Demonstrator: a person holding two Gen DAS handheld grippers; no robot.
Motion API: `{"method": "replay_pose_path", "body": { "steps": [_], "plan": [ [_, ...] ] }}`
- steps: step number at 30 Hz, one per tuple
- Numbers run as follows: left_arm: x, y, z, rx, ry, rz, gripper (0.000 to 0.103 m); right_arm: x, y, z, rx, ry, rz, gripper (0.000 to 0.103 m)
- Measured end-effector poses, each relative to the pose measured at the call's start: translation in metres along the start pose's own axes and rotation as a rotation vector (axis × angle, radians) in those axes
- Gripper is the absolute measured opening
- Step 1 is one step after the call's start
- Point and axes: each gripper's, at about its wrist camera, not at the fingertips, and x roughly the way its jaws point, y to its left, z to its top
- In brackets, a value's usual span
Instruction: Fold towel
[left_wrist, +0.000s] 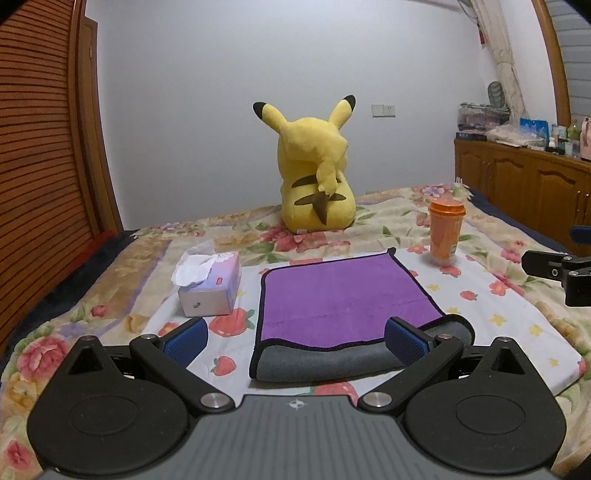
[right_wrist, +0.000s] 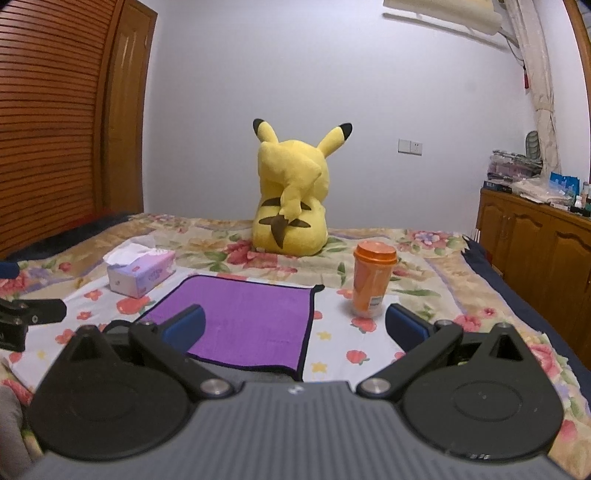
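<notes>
A purple towel (left_wrist: 340, 295) with a black hem lies on the bed, its near edge turned over to show grey backing. My left gripper (left_wrist: 295, 339) hovers open over that near edge, blue pads spread wide, nothing between them. In the right wrist view the same towel (right_wrist: 251, 317) lies ahead and to the left. My right gripper (right_wrist: 295, 325) is open too, its left finger over the towel's near part, its right finger over the bedsheet. The right gripper's black frame (left_wrist: 557, 273) shows at the right edge of the left wrist view.
A tissue box (left_wrist: 210, 288) stands left of the towel, an orange lidded cup (left_wrist: 445, 232) to its far right. A yellow plush toy (left_wrist: 314, 173) sits behind. The floral bedsheet (left_wrist: 491, 314) covers the bed; wooden cabinets (right_wrist: 535, 243) stand at the right.
</notes>
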Motion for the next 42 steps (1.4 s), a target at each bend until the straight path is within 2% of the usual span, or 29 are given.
{"method": "replay_pose_path", "body": {
  "steps": [17,22,35,42],
  "plan": [
    [0.042,0.007,0.003,0.02,0.076,-0.003,0.103,0.03,-0.001,-0.003,0.024,0.067,0.022,0.103],
    [0.052,0.007,0.004,0.006,0.107,-0.028,0.103,0.039,0.004,-0.005,0.001,0.085,0.034,0.103],
    [0.083,0.01,0.006,0.024,0.138,-0.038,0.103,0.072,0.011,-0.004,-0.022,0.119,0.052,0.103],
    [0.105,0.021,0.007,0.002,0.154,-0.041,0.103,0.094,0.013,-0.006,-0.022,0.164,0.054,0.103]
  ]
}}
